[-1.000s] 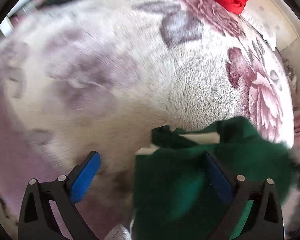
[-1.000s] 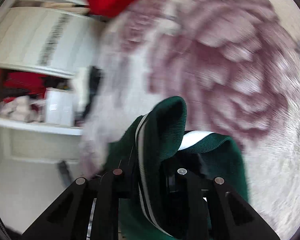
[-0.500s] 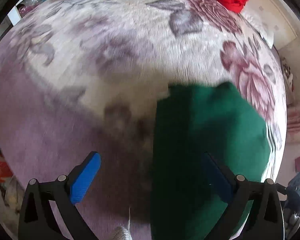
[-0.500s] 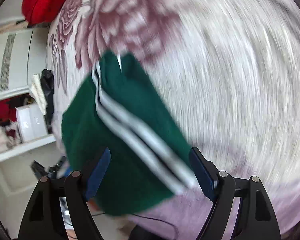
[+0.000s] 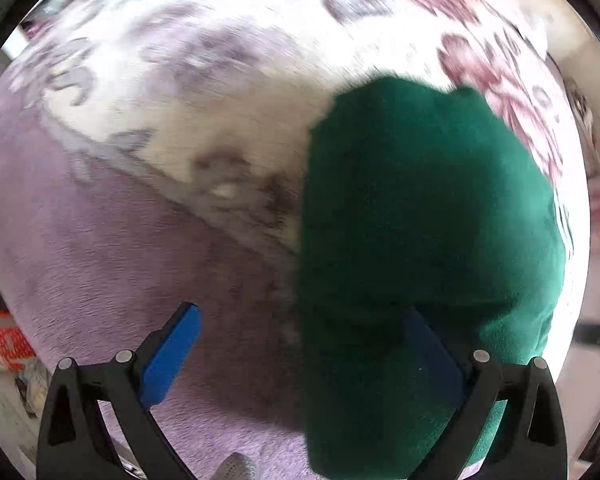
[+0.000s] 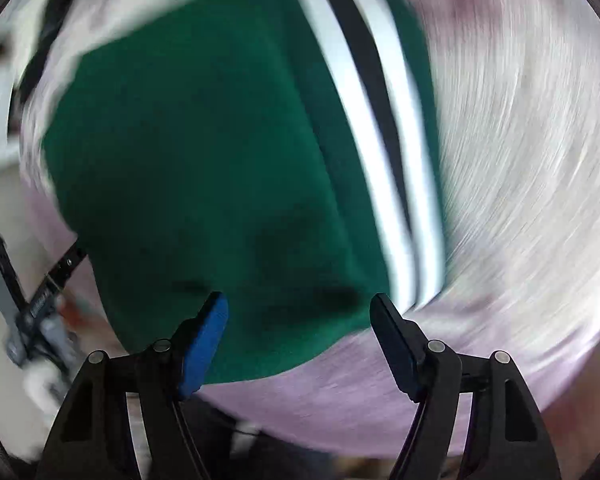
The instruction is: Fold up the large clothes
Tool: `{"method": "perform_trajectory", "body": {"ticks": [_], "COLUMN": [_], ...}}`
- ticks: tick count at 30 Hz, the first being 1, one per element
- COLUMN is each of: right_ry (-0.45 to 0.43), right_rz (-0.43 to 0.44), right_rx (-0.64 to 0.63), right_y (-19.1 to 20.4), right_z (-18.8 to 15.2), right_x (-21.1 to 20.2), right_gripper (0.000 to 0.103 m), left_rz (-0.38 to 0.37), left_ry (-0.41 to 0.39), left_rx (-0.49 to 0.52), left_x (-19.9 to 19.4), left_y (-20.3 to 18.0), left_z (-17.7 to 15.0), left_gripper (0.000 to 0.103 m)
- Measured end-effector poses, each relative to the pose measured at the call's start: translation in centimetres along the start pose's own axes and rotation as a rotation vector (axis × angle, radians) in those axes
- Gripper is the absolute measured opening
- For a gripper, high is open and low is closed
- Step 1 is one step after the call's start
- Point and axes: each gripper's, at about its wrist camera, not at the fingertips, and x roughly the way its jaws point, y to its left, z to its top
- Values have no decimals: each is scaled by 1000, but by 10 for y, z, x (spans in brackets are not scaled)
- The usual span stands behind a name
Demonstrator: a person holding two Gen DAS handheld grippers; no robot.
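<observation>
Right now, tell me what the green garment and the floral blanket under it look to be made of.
Green garment: looks like a soft, matte knit or fleece, no sheen; white and dark stripes run along one edge. Motion blur hides the weave.

Floral blanket: seems plush, fuzzy pile, with short visible fibres, printed mauve flowers on cream and a lilac border.

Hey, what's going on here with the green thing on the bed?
A person with a two-finger gripper in each hand is folding a dark green garment with white stripes on a floral plush blanket. The garment lies folded into a compact bundle near the blanket's edge. Both the left gripper and the right gripper are open and hold nothing. The views are motion-blurred, so finer detail is unclear.
</observation>
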Motion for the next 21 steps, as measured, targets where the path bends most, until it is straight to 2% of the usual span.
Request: {"method": "perform_trajectory", "body": {"ticks": [2, 4, 6, 8, 11, 13, 14, 15, 17, 18, 19, 20, 21], "right_ry": [-58, -67, -86, -98, -39, 68, 123, 234, 302, 312, 336, 354, 356], "right_rz": [8, -6, -73, -132, -172, -216, -255, -311, -387, -405, -425, -431, -426], "right_rx": [-146, -292, -507, -719, -953, -1089, -1122, -1143, -1110, -1092, -1049, -967, -877], "right_y": [35, 74, 131, 192, 270, 312, 326, 338, 344, 345, 346, 345, 343], "right_z": [27, 56, 83, 105, 131, 138, 139, 142, 145, 146, 151, 161, 174], "right_x": [-28, -33, -29, -15, 18, 57, 76, 107, 140, 146, 153, 156, 155], "right_gripper": [76, 76, 76, 76, 81, 81, 81, 80, 80, 76, 66, 60, 49], "left_rz": [69, 152, 223, 241, 246, 244, 239, 230, 210, 199, 193, 189, 182], "left_ry": [-29, -38, -21, -19, -24, -27, -25, -21, -12, -5, -2, 2, 5], "left_rx": [-45, -83, -138, -194, -260, -292, -305, -318, -336, -344, -348, -352, -357], "left_x": [-6, -3, 6, 11, 13, 16, 18, 20, 22, 23, 24, 24, 24], "left_y": [16, 32, 53, 74, 103, 117, 123, 129, 137, 141, 144, 148, 152], "left_z": [2, 3, 7, 5, 2, -1, -3, -5, -11, -13, -16, -18, -21], "left_gripper": [103, 103, 103, 103, 103, 103, 103, 103, 103, 103, 103, 103, 103]}}
